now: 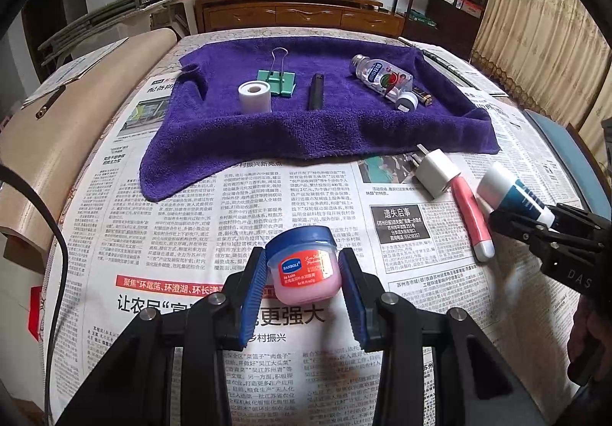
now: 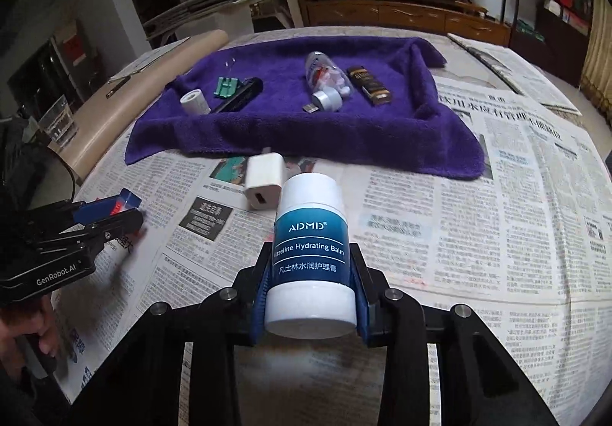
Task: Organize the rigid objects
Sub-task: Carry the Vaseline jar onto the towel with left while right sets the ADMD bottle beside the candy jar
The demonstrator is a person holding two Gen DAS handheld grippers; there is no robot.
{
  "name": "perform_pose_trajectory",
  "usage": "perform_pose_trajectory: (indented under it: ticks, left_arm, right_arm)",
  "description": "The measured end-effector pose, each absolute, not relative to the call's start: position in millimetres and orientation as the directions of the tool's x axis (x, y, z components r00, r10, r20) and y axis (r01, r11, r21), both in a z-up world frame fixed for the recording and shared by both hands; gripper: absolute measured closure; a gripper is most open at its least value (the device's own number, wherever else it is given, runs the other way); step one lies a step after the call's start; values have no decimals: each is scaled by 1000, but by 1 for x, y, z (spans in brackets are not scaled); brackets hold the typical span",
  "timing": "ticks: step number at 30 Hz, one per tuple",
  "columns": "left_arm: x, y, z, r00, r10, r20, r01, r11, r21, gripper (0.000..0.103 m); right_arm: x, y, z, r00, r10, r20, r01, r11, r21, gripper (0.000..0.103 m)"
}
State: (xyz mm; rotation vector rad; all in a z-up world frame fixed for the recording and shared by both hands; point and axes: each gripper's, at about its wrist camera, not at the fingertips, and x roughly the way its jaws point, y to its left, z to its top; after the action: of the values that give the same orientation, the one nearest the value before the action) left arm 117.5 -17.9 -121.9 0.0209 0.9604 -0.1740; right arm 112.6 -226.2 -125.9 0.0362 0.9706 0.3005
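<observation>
Both claws clamp cargo over the newspapered counter: left claw a lip-balm jar, right claw a balm stick whose long axis points toward the purple towel lying beyond.

Bare newspaper fills the right and lower frame, free for passage. Ahead, the white charger lies just before the purple towel, whose near middle strip is uncluttered; objects crowd its far half.

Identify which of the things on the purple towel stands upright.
The white tape roll at the towel's near left, standing on end; the binder clip, black bar, bottle and battery lie flat.
</observation>
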Motion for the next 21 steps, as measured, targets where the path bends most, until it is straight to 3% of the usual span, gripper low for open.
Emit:
perform_pose_trajectory:
  ticks: [21]
  left_arm:
    - [122, -21, -107, 597, -191, -780, 191, 977, -92, 66]
  right_arm:
    - [105, -261, -123, 575, 252, -779, -210, 965, 158, 67]
